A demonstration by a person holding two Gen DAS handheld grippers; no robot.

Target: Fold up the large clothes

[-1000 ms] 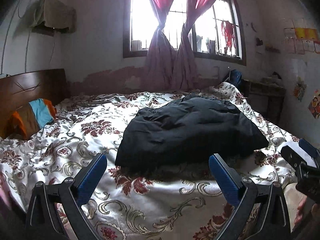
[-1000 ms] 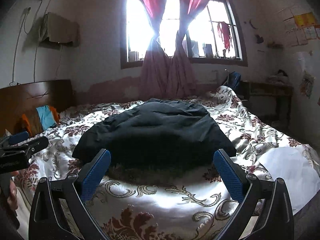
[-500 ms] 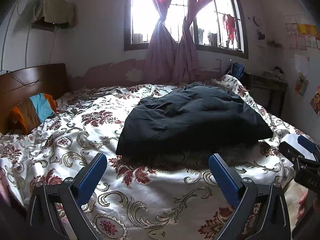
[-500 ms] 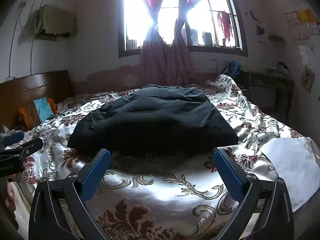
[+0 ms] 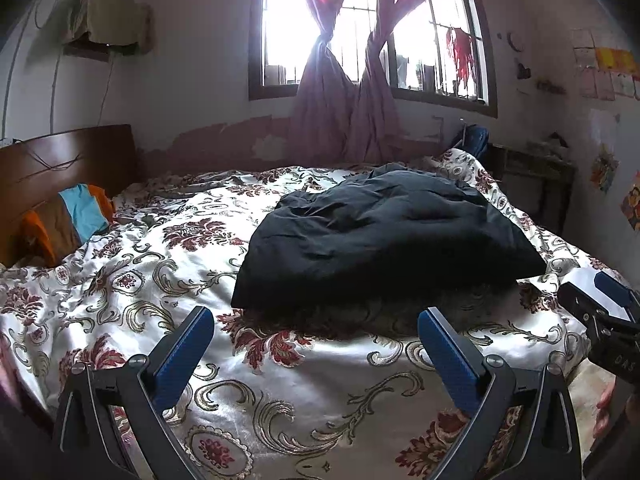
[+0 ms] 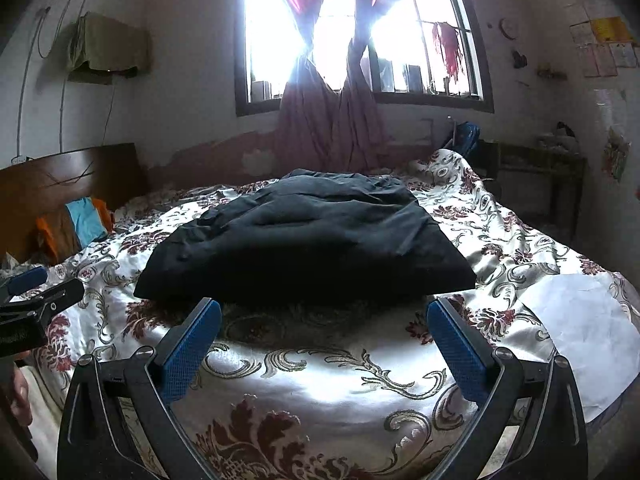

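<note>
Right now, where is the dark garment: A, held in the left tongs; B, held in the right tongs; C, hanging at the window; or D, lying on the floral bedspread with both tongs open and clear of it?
D: the dark garment lies on the floral bedspread, and the left tongs and right tongs are open short of it.

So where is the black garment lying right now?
The black garment lies bunched on the floral bedspread, mid-bed below the window; it is centred in the right wrist view, right of centre in the left, beyond both open grippers.
</note>
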